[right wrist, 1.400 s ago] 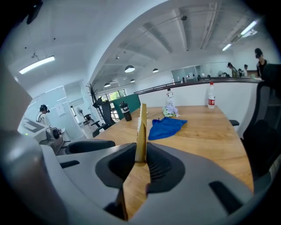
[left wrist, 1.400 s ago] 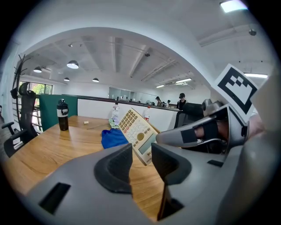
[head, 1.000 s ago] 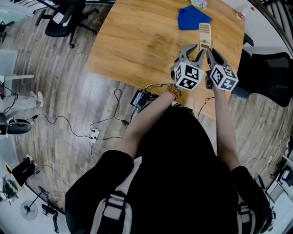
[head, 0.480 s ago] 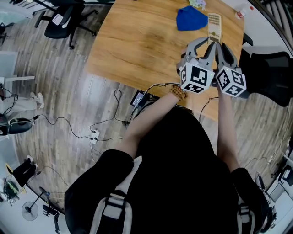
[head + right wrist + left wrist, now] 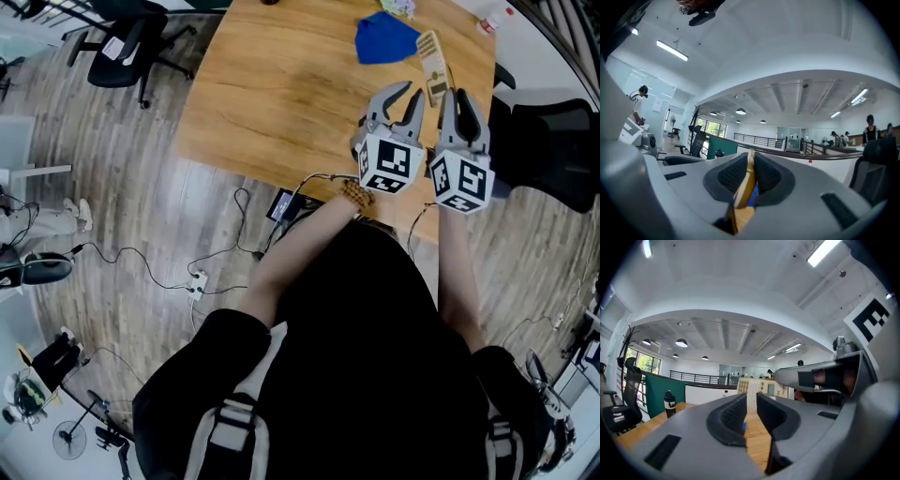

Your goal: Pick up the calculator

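The beige calculator hangs tilted above the far right part of the wooden table. My right gripper is shut on its near end. In the right gripper view the calculator runs edge-on between the pads of the right gripper. My left gripper is just left of it, apart from it. Its jaws have just been closing and a narrow gap remains, with nothing between them. Beyond the left gripper the calculator's keyed face stands upright, with the right gripper's finger beside it.
A blue cloth lies on the table beyond the calculator, and a red-capped bottle stands at the far right corner. A black bottle is at the table's left. Black office chairs flank the table. Cables trail on the floor.
Both grippers have risen. The calculator came up off the table in the right gripper and now tilts. The left jaws have narrowed.
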Motion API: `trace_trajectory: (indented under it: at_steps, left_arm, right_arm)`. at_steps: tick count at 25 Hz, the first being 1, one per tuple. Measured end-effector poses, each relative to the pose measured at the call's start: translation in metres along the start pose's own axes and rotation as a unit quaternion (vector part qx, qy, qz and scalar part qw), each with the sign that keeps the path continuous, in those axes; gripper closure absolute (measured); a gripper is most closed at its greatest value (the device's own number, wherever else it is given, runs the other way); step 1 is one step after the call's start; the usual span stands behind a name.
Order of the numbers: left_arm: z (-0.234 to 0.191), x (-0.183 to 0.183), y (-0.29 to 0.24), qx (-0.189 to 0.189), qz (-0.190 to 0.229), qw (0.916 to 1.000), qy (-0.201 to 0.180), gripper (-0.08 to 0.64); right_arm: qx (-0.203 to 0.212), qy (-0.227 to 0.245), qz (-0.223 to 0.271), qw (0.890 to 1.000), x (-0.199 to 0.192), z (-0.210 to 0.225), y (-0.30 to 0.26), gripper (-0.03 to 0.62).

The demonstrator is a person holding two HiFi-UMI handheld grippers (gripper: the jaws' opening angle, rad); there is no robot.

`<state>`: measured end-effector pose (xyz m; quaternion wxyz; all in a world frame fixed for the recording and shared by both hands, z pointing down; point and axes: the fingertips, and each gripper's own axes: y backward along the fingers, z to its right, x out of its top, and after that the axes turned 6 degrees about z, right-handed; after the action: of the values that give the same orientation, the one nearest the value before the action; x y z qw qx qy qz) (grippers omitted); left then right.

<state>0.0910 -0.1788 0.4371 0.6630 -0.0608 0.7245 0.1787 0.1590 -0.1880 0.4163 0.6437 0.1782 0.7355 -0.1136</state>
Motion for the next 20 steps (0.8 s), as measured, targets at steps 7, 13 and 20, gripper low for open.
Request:
trace_trajectory:
  at_steps: [7,13,20]
  left_arm:
    - [-0.021,-0.024,0.013,0.009,-0.028,0.9996,0.003,0.483]
    - [-0.036,-0.078,0.034,-0.008,-0.088,0.9960,-0.012,0.483]
    - [-0.035,-0.114,0.030,-0.017,-0.122,0.9923,-0.009,0.483]
  right_arm:
    - [0.028,0.010,-0.116,0.993,-0.088,-0.024,0.001,0.589]
    - [0.045,0.025,-0.192,0.980,-0.152,-0.020,0.039,0.589]
    - [0.015,-0.015,-0.227,0.974,-0.194,-0.009,0.087,0.589]
